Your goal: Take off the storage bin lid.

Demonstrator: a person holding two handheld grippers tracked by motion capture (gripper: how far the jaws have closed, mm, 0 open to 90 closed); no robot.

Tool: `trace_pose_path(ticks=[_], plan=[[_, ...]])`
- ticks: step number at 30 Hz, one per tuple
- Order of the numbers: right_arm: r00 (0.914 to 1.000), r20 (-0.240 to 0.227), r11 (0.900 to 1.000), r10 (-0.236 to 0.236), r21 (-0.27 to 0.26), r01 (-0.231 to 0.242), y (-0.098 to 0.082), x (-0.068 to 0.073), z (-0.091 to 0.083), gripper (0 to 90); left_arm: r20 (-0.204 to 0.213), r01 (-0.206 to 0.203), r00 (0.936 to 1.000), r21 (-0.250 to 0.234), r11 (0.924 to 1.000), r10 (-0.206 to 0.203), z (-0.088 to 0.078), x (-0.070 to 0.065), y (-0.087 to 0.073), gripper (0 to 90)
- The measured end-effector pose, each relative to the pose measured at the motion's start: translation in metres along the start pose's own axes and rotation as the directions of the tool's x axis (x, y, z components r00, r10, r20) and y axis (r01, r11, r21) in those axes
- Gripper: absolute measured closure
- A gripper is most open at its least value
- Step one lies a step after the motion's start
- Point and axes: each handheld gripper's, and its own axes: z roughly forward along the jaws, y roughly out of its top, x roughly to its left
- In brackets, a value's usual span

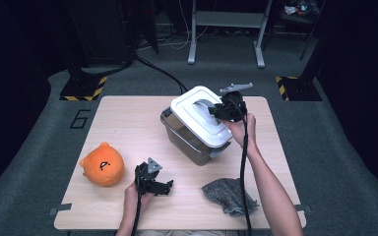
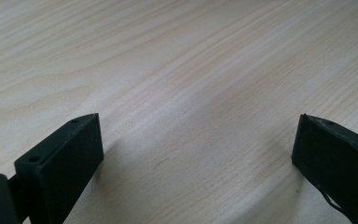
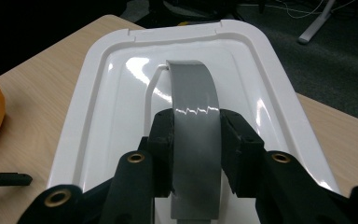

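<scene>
Now the right gripper (image 3: 196, 154) clamps the lid's grey handle (image 3: 193, 100) (left gripper (image 2: 196, 154) idle, jaws apart); lifting the lid (image 1: 201, 115) off the bin (image 1: 184, 140) looks next

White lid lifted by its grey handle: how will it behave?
The white lid looks like rigid plastic, so it probably stays flat. It sits tilted on the bin, so it likely comes off light. The right gripper is shut on the glossy grey handle; the lid may swing or slip.

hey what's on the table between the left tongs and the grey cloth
Nothing. In the high view the stretch of table between the open left tongs and the grey cloth is bare wood.
</scene>
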Motion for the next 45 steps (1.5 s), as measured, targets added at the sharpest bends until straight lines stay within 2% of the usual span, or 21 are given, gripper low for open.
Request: trace_pose_path(ticks=[13,15,27,37,38,41,45], plan=[[0.999,0.035,0.999,0.028,-0.02,-0.028,-0.005,-0.02,-0.015,66.6,0.004,0.003,1.0,-0.001,1.0,-0.003,0.0,0.0,0.0,1.8],[0.9982,0.04,0.999,0.045,-0.023,-0.044,-0.006,-0.023,-0.018,66.6,0.005,0.004,1.0,0.0,1.0,-0.004,0.0,0.0,0.0,1.8],[0.993,0.091,0.997,0.075,-0.031,-0.072,-0.017,-0.046,-0.03,66.6,0.005,0.004,1.0,0.0,1.0,-0.004,0.0,0.0,0.0,1.8],[0.981,0.152,0.993,0.121,-0.034,-0.117,-0.025,-0.071,-0.043,66.6,0.005,0.01,0.9999,-0.002,1.0,-0.01,0.0,0.0,0.0,1.8],[0.9773,0.158,0.99,0.141,-0.041,-0.136,-0.025,-0.072,-0.043,66.6,0.005,0.009,0.9999,-0.002,1.0,-0.009,0.0,0.0,0.0,1.8],[0.9738,0.181,0.99,0.137,-0.038,-0.133,-0.028,-0.079,-0.046,66.6,0.003,0.01,0.9999,-0.005,0.9999,-0.01,0.0,0.0,0.0,1.7],[0.9673,0.199,0.988,0.157,-0.045,-0.151,-0.03,-0.087,-0.05,66.6,0.003,0.01,0.9999,-0.005,0.9999,-0.01,0.0,0.0,0.0,1.8]])
